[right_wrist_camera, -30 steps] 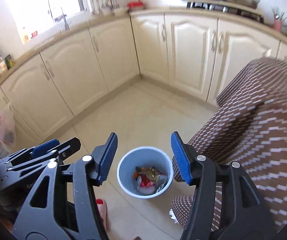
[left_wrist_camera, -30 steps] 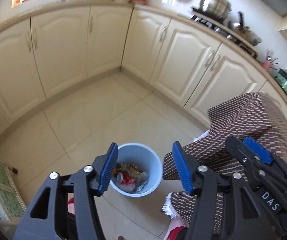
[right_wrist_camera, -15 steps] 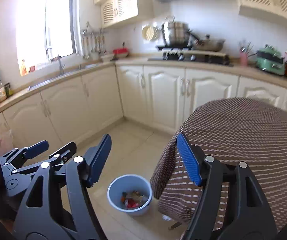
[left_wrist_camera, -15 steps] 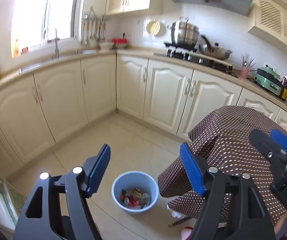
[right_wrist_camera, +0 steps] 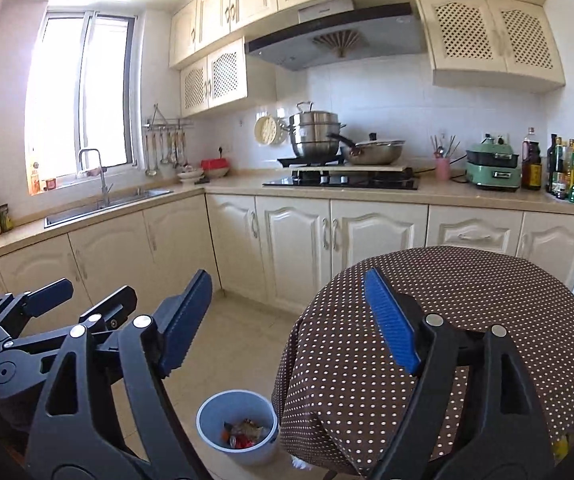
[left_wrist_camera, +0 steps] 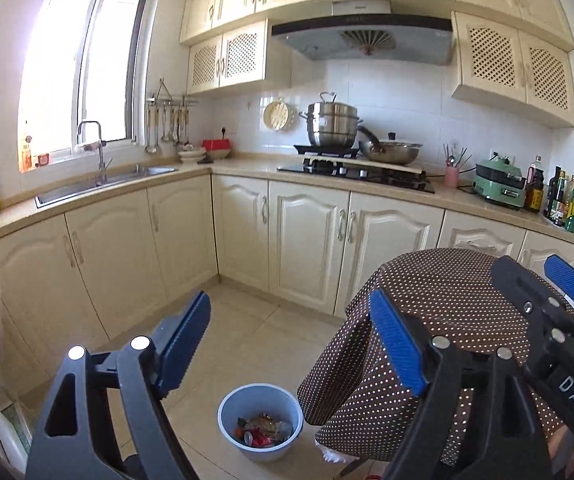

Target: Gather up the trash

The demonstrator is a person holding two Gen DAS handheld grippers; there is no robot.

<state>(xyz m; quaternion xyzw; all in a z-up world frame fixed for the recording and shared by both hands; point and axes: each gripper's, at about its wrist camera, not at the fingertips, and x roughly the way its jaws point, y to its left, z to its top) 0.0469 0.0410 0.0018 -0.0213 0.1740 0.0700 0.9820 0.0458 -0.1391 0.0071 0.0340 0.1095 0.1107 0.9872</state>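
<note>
A light blue bin [left_wrist_camera: 260,422] stands on the tiled floor beside a round table; it also shows in the right wrist view [right_wrist_camera: 237,426]. Colourful trash [left_wrist_camera: 263,430] lies inside it, seen in the right wrist view too [right_wrist_camera: 243,434]. My left gripper [left_wrist_camera: 291,338] is open and empty, held high above the bin. My right gripper [right_wrist_camera: 289,320] is open and empty, level with the tabletop. The left gripper [right_wrist_camera: 79,300] shows at the left of the right wrist view, and the right gripper [left_wrist_camera: 547,292] at the right of the left wrist view.
The round table with a brown dotted cloth [left_wrist_camera: 447,320] [right_wrist_camera: 467,300] stands right of the bin. Cream cabinets [left_wrist_camera: 307,240] run along the back and left under a counter with a sink [left_wrist_camera: 103,184], a stove with pots [left_wrist_camera: 351,148] and bottles [left_wrist_camera: 563,204].
Both grippers have risen and tilted up from looking down at the bin to looking across the kitchen. The bin now sits low in both views. Both stay open.
</note>
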